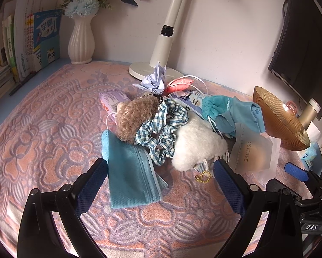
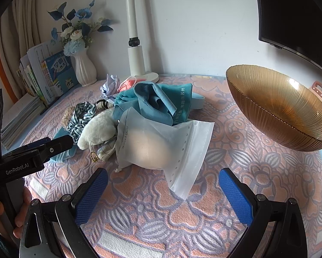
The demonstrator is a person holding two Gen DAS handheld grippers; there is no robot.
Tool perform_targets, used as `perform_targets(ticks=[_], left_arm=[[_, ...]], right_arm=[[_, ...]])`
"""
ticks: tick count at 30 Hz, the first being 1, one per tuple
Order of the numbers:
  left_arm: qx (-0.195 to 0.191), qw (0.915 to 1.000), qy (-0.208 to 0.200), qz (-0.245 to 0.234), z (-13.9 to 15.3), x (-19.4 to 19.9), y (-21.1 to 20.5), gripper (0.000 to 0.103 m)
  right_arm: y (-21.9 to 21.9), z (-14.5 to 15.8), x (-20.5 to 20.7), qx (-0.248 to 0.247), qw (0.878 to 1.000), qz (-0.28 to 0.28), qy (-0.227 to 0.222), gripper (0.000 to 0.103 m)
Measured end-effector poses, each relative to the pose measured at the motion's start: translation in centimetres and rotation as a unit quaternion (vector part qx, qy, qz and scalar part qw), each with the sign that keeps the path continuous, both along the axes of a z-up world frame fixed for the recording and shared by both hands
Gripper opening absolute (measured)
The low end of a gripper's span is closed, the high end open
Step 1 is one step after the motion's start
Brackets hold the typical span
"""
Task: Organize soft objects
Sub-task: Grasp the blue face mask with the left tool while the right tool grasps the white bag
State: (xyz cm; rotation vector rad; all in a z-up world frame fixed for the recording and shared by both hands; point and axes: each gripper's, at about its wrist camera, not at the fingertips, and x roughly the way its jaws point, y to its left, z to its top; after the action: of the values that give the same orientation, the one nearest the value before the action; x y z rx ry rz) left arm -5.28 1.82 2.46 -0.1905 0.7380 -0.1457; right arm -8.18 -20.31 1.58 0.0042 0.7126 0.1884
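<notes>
Both jaws spread wide and empty over a tangled heap of soft things.

The left gripper (image 1: 161, 167) straddles the blue face mask (image 1: 128, 176), with the white plush (image 1: 195, 148) just beside its right finger; closing here may snag the plush's bead chain (image 1: 204, 176) or drag the checked scrunchie (image 1: 161, 133) along. The right gripper (image 2: 163, 182) faces the frosted pouch (image 2: 161, 144), which is slick and likely to slip out. The amber bowl (image 2: 275, 105) stands tilted near the pile and a careless sweep could knock it. The patterned cloth on the surface (image 2: 236, 172) could bunch under a low grasp.
</notes>
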Motion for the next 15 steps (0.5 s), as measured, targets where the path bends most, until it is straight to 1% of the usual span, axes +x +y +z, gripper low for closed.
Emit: perform_targets(ticks=[2,3,5,6,7,8,10,13,14,15], left_arm=[[-0.006,1.0000,0.005,-0.004,0.0,0.2,0.1,0.097],[-0.012,0.9998,0.017,-0.007,0.1,0.6,0.3,0.097],[-0.041,0.9983,0.040,-0.014,0.3,1.4,1.0,0.090],[-0.055,0.9974,0.045,-0.014,0.6,1.8,1.5,0.089],[-0.064,0.9966,0.049,-0.016,0.9,2.1,1.8,0.086],[-0.069,0.9961,0.052,-0.018,1.2,2.4,2.1,0.079],[-0.059,0.9962,0.061,-0.021,1.4,3.2,1.9,0.069],[-0.021,0.9970,0.069,-0.030,1.2,3.9,0.7,0.066],[-0.014,0.9965,0.076,-0.030,1.1,4.1,0.5,0.066],[-0.014,0.9959,0.082,-0.034,1.0,4.3,0.3,0.066]], right_arm=[[0.0,0.0,0.0,0.000,1.000,0.000,0.000,0.103],[0.0,0.0,0.0,0.000,1.000,0.000,0.001,0.103],[0.1,-0.1,0.1,-0.001,1.000,0.001,0.004,0.103],[0.1,-0.2,0.1,-0.002,1.000,0.002,0.005,0.103],[0.2,-0.2,0.3,-0.002,1.000,0.003,0.006,0.103],[0.2,-0.2,0.3,-0.003,1.000,0.003,0.007,0.103],[0.3,-0.2,0.3,-0.004,1.000,0.003,0.007,0.103],[0.2,0.0,0.3,-0.004,1.000,0.000,0.006,0.103],[0.0,0.1,0.2,-0.002,1.000,-0.002,0.005,0.103],[-0.1,0.1,0.2,0.001,1.000,-0.002,0.005,0.103]])
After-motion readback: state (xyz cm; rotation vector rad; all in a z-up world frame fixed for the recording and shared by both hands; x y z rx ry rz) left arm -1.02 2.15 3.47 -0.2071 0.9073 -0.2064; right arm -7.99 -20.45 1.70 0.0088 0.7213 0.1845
